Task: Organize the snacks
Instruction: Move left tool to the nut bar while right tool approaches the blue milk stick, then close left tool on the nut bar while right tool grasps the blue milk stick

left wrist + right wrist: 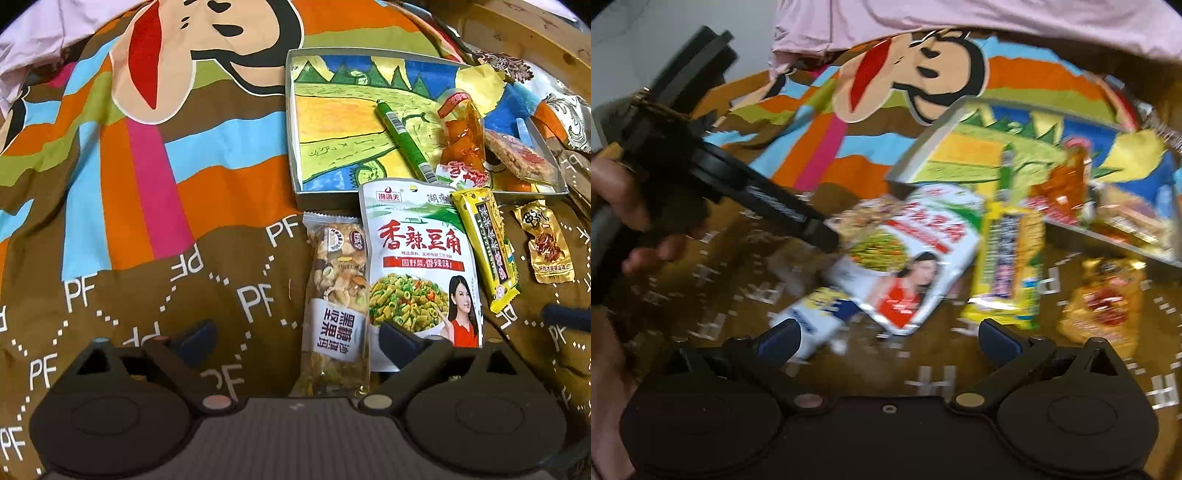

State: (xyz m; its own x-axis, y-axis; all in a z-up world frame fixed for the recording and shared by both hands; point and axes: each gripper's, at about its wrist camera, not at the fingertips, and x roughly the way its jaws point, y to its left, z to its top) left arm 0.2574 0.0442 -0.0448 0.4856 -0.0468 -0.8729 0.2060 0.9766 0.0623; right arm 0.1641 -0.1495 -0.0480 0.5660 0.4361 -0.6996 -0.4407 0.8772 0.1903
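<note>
Left wrist view: wide open left gripper [295,339] over a clear nut-bar packet [336,295], straddling it without pressing, likely lined up as the next pick. Just in front of the painted tray [295,147], on the cartoon bedspread [147,221], four loose snacks in a row: nut bar, white spicy-bean pouch [421,266], yellow bar [485,247], small golden packet [546,243]. Inside the tray, three already: green stick [402,140], orange packet [461,136], flat cake packet [517,155], bunched at the far-right end, probably to leave room.

Right wrist view, blurred: right gripper [890,336] also open and empty, hovering in front of the tray near the bean pouch. One more snack here, a white-and-blue packet [820,321], farthest from the tray, so five loose in all.
</note>
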